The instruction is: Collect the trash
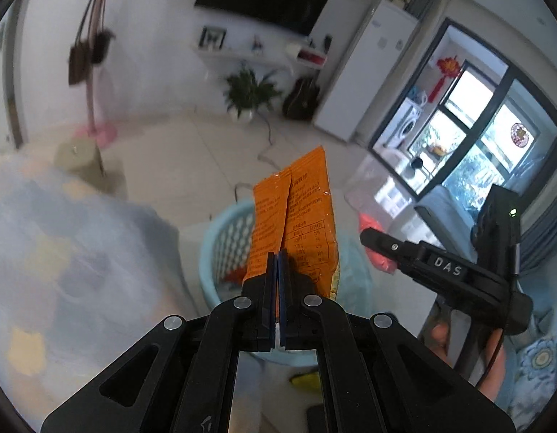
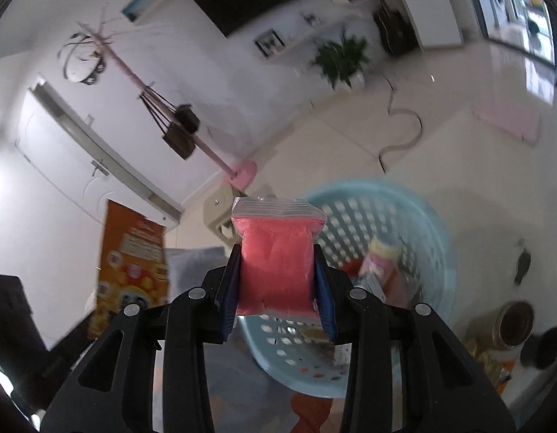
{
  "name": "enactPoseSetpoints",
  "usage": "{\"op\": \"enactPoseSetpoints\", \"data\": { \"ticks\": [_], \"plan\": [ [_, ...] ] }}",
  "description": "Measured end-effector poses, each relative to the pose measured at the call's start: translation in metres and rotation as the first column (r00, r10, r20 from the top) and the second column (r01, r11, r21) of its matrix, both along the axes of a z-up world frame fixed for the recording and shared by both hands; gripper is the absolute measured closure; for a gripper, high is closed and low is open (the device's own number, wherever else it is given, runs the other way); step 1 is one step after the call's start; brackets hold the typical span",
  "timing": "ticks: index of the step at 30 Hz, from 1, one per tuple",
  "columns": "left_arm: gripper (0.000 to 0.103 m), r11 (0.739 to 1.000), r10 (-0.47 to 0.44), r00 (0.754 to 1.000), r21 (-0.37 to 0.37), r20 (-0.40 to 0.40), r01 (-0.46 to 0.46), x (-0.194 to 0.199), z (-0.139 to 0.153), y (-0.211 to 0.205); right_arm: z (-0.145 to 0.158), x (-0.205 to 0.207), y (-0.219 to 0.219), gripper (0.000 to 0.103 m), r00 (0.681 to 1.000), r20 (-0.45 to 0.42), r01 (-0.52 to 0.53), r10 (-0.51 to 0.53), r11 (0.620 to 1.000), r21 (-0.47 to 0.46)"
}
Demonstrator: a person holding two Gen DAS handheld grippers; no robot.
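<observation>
- left gripper (image 1: 277, 252): jaws pressed fully together on the lower end of a flat orange foil snack wrapper (image 1: 296, 213) with printed text; the wrapper stands up and away from the pads, above the basket
- right gripper (image 2: 277, 274): jaws part-way apart, clamped on a clear zip bag filled with pink material (image 2: 276, 263); the bag bulges between the blue pads (image 2: 229, 288) and its sealed top projects beyond them
- target: a round light-blue perforated plastic basket (image 2: 422, 216) sits on the pale tiled floor, just ahead of and below both tools; it already holds several packets
- step in hand, as judged: carrying both items to the basket for release
- to do it well: bring each item over the basket opening, well inside the rim, before parting the jaws; lower the tall wrapper first so it does not catch the rim or tip outside
- keep the two tools apart over the opening; they stand near each other in the left view
- release one item at a time and confirm it drops clear of the pads
- poor visibility: both views are motion-blurred; the basket contents are hard to identify, possibly snack packs
- the basket's near rim is hidden behind the gripper bodies
- the right gripper is cut off by the left view's edge, its grip partly masked
</observation>
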State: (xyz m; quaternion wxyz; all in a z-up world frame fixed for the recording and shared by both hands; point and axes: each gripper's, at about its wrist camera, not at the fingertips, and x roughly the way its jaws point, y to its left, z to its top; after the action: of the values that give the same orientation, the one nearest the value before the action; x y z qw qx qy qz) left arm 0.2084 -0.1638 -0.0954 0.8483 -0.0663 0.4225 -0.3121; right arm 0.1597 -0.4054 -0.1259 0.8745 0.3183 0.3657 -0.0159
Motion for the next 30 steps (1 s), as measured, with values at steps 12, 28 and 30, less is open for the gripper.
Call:
{"op": "enactPoseSetpoints", "data": {
  "ticks": [12, 28, 30],
  "plan": [
    [0.069, 0.998, 0.000, 0.995, 0.059, -0.100, 0.006, 0.011, -0.048, -0.032, -0.037, 0.003, -0.017, 0.051, 0.996, -0.093, 0.008, -0.006, 1.000, 0.029],
    [0.040, 0.996, 0.090, 0.990, -0.021, 0.110, -0.088, -0.047, 0.032, 0.029, 0.033, -0.031, 0.046, 0.050, 0.993, 0.057, -0.094, 0.105, 0.981, -0.173],
    [0.030, 0.994, 0.112, 0.980, -0.010, 0.163, -0.112, -0.062, 0.046, 0.039, 0.046, -0.041, 0.060, 0.050, 0.988, 0.087, -0.102, 0.124, 0.969, -0.224]
  ]
}}
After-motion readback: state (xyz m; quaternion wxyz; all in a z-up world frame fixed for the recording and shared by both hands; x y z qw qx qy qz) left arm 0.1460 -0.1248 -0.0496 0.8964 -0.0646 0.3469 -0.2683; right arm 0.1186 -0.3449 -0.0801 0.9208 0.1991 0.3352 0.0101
